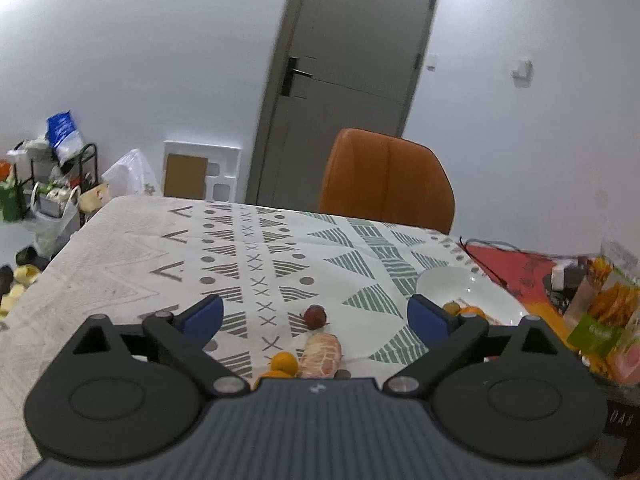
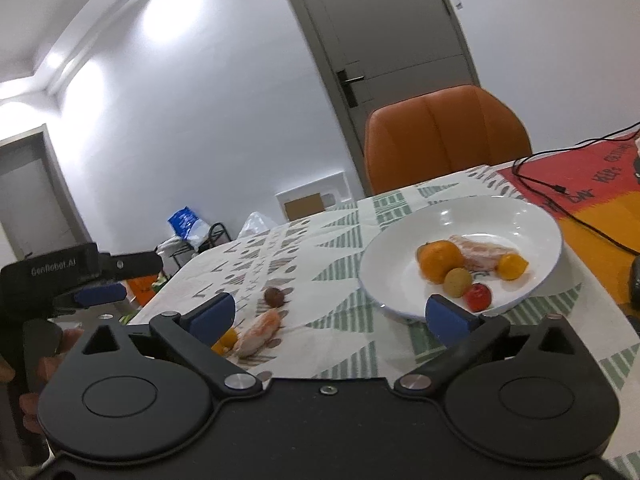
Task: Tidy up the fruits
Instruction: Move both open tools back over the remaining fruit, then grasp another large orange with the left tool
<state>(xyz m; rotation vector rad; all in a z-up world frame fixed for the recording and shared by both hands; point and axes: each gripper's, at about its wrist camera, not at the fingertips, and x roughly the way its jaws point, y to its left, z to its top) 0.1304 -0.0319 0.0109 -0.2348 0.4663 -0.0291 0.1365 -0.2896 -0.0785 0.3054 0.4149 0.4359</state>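
Both grippers gape wide and hold nothing: between the left gripper (image 1: pixel 315 316) fingers lie a dark plum (image 1: pixel 315 316), a peeled segment (image 1: pixel 321 355) and a small orange (image 1: pixel 284 362) on the tablecloth (image 1: pixel 120 248), while the plate (image 2: pixel 532 216) of fruit sits just beyond the right gripper (image 2: pixel 332 314), nearer its right finger.

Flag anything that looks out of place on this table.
Three fruits lie loose on the tablecloth instead of in the white bowl: a dark red fruit, a peeled citrus piece and a small orange. Nothing looks spilled or damaged.
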